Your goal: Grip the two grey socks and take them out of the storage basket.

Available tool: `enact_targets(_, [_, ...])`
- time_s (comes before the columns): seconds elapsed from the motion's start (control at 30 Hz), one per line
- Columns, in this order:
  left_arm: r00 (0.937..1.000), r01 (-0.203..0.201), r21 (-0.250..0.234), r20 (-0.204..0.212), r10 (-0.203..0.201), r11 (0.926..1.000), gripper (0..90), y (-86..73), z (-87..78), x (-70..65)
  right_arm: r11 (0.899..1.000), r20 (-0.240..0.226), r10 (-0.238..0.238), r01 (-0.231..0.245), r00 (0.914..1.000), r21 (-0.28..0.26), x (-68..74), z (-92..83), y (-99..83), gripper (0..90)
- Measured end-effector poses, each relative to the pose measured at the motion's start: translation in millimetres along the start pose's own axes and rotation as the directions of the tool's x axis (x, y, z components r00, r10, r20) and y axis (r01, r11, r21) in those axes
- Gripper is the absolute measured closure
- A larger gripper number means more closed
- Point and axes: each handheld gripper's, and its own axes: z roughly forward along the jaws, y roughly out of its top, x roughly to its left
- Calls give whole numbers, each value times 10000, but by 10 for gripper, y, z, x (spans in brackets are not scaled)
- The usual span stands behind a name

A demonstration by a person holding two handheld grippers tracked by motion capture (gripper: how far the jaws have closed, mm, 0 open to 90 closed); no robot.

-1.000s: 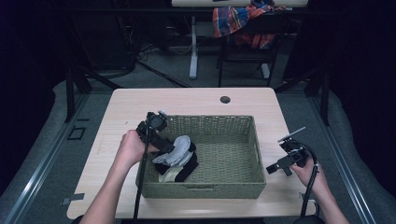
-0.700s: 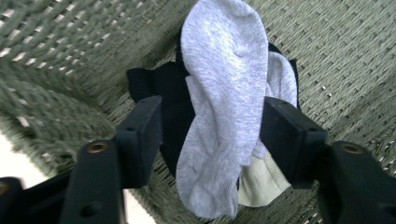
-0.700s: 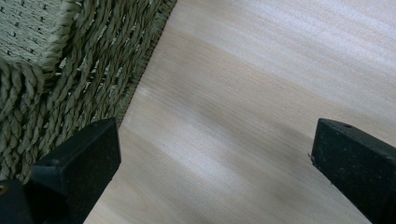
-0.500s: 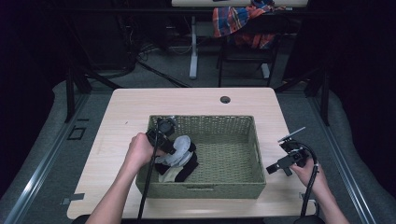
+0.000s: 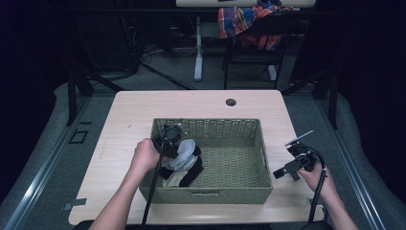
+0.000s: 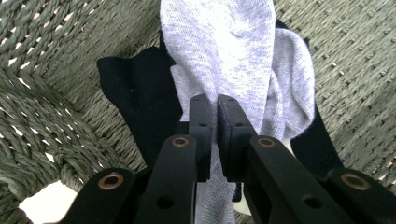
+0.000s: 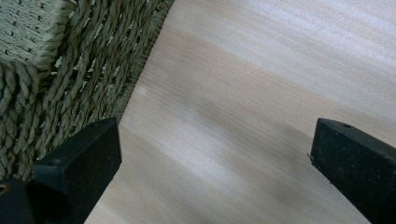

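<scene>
In the high view, the left gripper point(image 5: 168, 139) is inside the green woven rectangular basket point(image 5: 239, 125), at the basket's left part, a little left of the middle of the frame. It is held by the person's left hand point(image 5: 143, 157), whose forearm comes in from the bottom edge. Its jaws have just been closing, and in the left gripper view they are now pinched on a fold of the light grey knitted sock point(image 6: 224, 51); only a thin line of grey cloth shows between the two black pads point(image 6: 233, 130). This grey sock goes from the top middle of that frame down between the jaws. It lies on top of a black sock point(image 6: 135, 93), which shows at the left and also at the lower right of the grey one. Both socks rest on the woven bottom of the basket, close to its left wall. In the high view, a small pale piece of cloth point(image 5: 173, 180) shows at the lower edge of the sock pile.

The right gripper point(image 5: 298, 162) is at the right of the high view, outside the basket, above the light wooden table point(image 5: 124, 115) and near the basket's right wall. The right hand point(image 5: 316, 176) holds it. In the right gripper view, its jaws stand wide apart with only bare table between them, and the basket's wall is in the upper left of that frame.
</scene>
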Motion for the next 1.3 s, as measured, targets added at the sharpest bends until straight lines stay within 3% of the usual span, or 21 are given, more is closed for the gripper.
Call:
enact_targets(0.3, [10000, 6, -717, -38, -9, 9974, 861, -35, -232, 10, 9996, -33, 180, -180, 9998, -196, 7, 24, -8, 17])
enact_targets(0.33, [10000, 36, -833, -47, -40, 9965, 861, -42, -260, 8, 10000, -65, 74, -74, 10000, -30, -8, 18, -5, 17])
enact_targets(0.6, [9998, -44, -1082, -208, 21, 9941, 862, -55, -403, 2, 9999, -20, -11, 11, 10000, 105, -7, 12, 2, 17])
enact_targets(0.67, [9998, -65, -1216, -201, 41, 9926, 861, -57, -460, -4, 9998, -3, 154, -154, 9999, -123, -1, 21, -10, 18])
enact_targets(0.93, [9994, -123, -1432, -342, 75, 9896, 861, -81, -588, -3, 9998, 1, 143, -143, 9999, -118, 0, 19, -10, 18])
enact_targets(1.2, [9988, 102, -1793, -460, -187, 9837, 862, -156, -752, 73, 9998, -8, 160, -160, 9999, -120, 1, 23, -10, 18])
enact_targets(1.3, [9982, 216, -1935, -514, -321, 9809, 861, -194, -807, 112, 9999, -2, -53, 53, 10000, 159, -13, 6, 2, 18])
